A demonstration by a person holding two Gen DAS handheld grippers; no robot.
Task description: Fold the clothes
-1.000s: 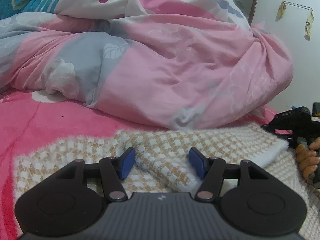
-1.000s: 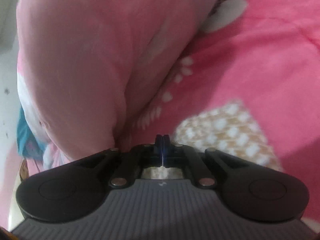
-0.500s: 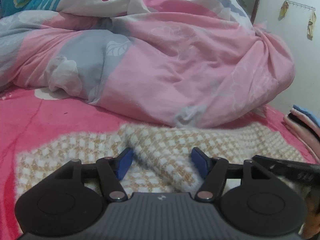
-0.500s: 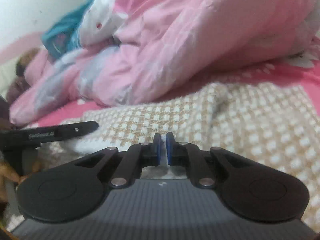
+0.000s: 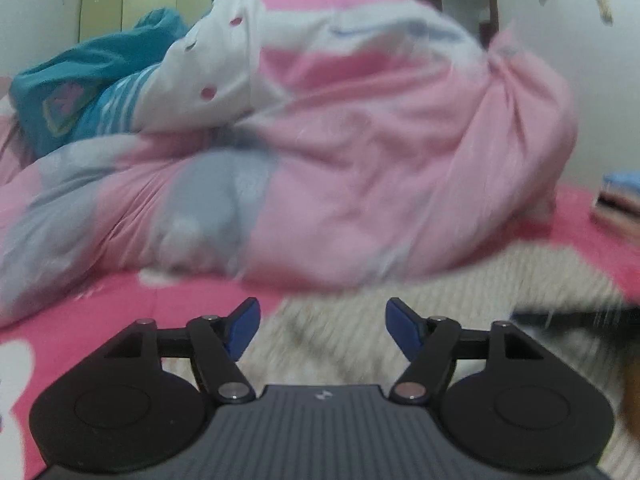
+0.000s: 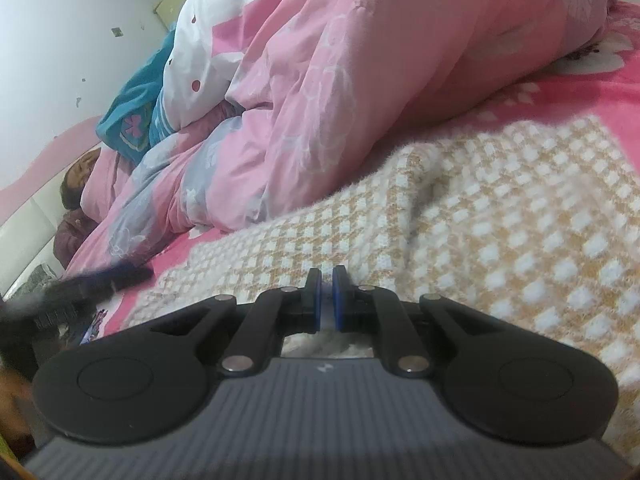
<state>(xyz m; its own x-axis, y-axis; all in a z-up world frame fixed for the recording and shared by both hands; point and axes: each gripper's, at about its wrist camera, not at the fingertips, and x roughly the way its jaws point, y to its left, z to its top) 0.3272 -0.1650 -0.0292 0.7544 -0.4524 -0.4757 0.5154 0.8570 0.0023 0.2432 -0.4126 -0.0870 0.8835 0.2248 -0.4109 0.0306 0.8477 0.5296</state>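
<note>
My left tool was over the near edge of the checked sweater. Its two blue pads stood wide apart. They had just been opening more, and nothing was held between them. The sweater lay flat under them, blurry in this view.

My right tool had its blue pads almost together, with only a thin gap. A bit of white, fluffy cloth showed just behind the pads, but I could not tell if they pinched it. The tool sat low over the sweater, and the whole view was tilted.

The sweater was tan and white with little squares. It lay spread on the pink bed sheet, which had white flowers on it. A soft ridge ran across the sweater just ahead of the right tool.

Behind the sweater was a big pile of bedding. A pink and grey quilt was bunched up high, touching the far edge of the sweater. On top and to the left lay a teal blanket.

Far right in the left view, a small stack of folded clothes sat on the bed. In the right view, the dark left tool showed at the left edge, blurred.
</note>
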